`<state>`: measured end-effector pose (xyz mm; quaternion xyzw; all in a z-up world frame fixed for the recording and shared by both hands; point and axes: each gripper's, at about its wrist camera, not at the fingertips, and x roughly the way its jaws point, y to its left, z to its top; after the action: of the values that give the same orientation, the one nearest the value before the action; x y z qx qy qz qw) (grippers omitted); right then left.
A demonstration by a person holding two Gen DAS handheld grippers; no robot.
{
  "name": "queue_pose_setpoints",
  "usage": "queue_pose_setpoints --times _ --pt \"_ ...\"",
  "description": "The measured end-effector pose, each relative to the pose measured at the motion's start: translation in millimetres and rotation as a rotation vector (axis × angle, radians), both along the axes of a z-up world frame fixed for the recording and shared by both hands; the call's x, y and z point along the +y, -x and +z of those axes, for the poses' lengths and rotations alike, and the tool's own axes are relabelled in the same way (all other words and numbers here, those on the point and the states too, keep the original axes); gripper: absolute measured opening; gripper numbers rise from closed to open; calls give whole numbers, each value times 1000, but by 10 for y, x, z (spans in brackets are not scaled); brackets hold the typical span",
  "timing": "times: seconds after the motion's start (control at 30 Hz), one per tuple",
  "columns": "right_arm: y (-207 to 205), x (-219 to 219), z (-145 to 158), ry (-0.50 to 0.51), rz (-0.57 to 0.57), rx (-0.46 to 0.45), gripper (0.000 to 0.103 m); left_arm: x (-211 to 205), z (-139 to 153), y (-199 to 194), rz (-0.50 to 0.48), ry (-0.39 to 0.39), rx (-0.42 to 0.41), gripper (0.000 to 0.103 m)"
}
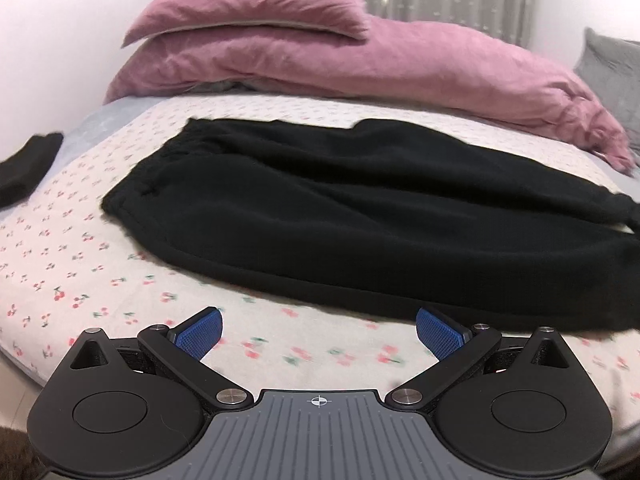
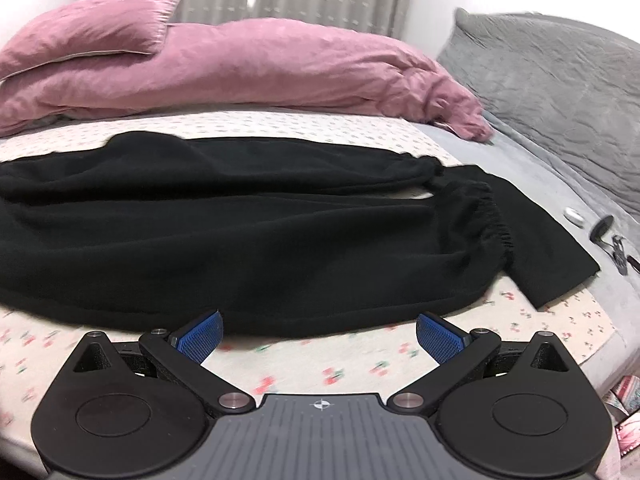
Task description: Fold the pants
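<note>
Black pants (image 1: 340,216) lie spread flat across the bed, waistband at the left in the left wrist view, legs running right. In the right wrist view the pants (image 2: 240,232) show their gathered cuffs (image 2: 484,216) at the right. My left gripper (image 1: 319,330) is open and empty, just short of the pants' near edge over the sheet. My right gripper (image 2: 319,332) is open and empty, its blue pads at the near hem of the lower leg, not touching it.
The bed has a cherry-print sheet (image 1: 100,280). Pink pillows (image 1: 320,52) lie behind the pants and a grey quilt (image 2: 560,92) at the right. Another black garment (image 1: 28,164) lies at the left, and one (image 2: 548,248) under the cuffs. Small objects (image 2: 600,228) sit near the bed's right edge.
</note>
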<state>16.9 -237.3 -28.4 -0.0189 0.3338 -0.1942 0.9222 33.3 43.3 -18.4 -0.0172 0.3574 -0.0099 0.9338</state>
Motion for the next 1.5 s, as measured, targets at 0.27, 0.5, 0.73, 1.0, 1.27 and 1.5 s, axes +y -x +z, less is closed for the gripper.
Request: queue_pose_setpoints --times 0.27,0.5,0.73,1.0,1.27,1.5 --pt "-303 -606 -105 -195 45 155 103 719 -61 -458 31 116 132 103" --pt "-283 -1065 -249 -376 9 170 95 1542 -163 -787 117 376 126 102" --pt "-57 -1268 -299 -499 -65 36 86 2056 -393 -856 212 701 41 75" --pt "-86 -1811 -343 -664 -271 -136 62 2196 -596 -884 244 831 29 32" --pt "144 -2017 -425 -764 -453 -271 6 2237 -653 -901 271 844 35 3" --pt "510 -1801 -10 -606 -419 -257 4 2361 -371 -571 288 736 -20 3"
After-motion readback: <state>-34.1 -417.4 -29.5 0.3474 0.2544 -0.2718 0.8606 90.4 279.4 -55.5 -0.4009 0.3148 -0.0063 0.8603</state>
